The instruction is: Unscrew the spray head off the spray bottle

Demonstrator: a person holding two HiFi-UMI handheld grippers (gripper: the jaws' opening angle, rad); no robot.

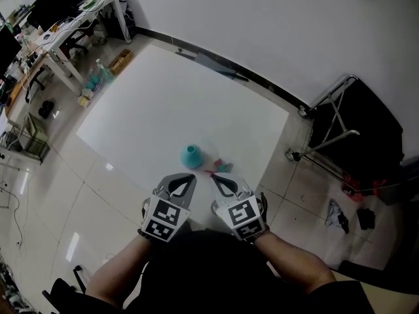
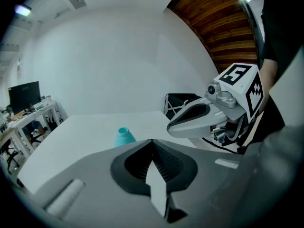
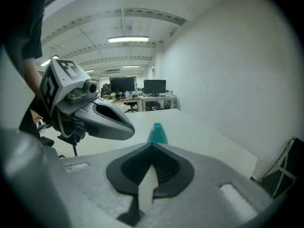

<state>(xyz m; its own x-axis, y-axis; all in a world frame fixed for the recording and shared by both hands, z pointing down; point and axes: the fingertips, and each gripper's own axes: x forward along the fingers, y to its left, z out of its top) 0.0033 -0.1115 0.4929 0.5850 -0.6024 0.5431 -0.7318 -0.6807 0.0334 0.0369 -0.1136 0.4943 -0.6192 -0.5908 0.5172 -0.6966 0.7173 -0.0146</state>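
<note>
With my left gripper (image 1: 187,180) and right gripper (image 1: 217,179) both closed on nothing at lower centre, the small teal plastic spray bottle (image 1: 191,156) stands upright on the white table (image 1: 163,103) just above them, seemingly nearer my left.

We hold 2 grippers side by side, tilted forward and down, tips angled toward each other. The left gripper (image 1: 188,178) and the right gripper (image 1: 216,177) each have jaws closed together, empty. Our left forearm (image 1: 121,270) and right forearm (image 1: 298,261) extend behind them.
</note>
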